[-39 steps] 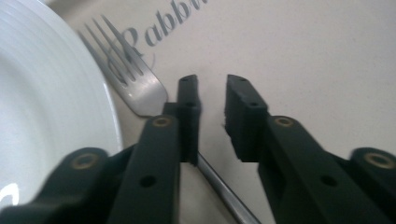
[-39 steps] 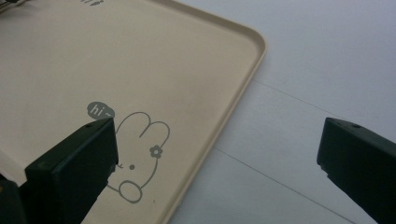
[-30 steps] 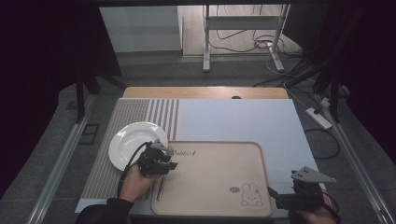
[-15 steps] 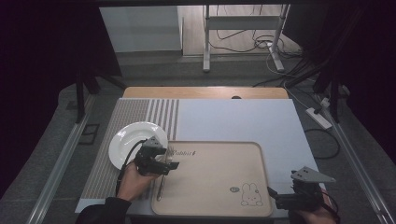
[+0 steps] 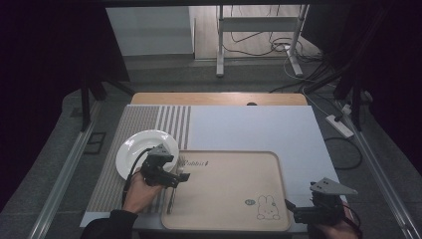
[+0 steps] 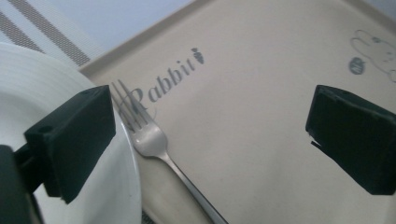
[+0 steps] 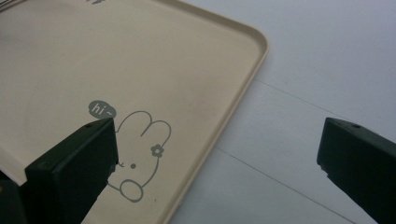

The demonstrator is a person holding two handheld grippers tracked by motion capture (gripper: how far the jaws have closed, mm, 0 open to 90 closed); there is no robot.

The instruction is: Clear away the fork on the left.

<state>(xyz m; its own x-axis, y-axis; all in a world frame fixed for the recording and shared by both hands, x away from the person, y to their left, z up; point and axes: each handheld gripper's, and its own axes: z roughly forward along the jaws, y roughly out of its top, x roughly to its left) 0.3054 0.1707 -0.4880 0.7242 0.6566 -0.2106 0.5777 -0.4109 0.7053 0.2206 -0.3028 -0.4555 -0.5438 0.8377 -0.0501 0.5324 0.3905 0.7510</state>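
**Fork lies free on the tray**

The left gripper (image 6: pixel 210 140) has just been spreading its jaws; they stand wide, the fork (image 6: pixel 154 140) lying loose between them on the tray (image 5: pixel 278 199), beside the white plate (image 5: pixel 137 149). The right gripper (image 7: pixel 215 168) gapes wide over the tray's corner.

Your left gripper (image 5: pixel 180 177) is matte black, with a grey three-cornered plate on top and a black cable looping from its body. Its jaws end in blocky black pads (image 6: pixel 74 137), one showing a small screw hole. Your right gripper (image 5: pixel 290 208) matches: black body, grey plate. You wear dark sleeves (image 5: pixel 107 226).
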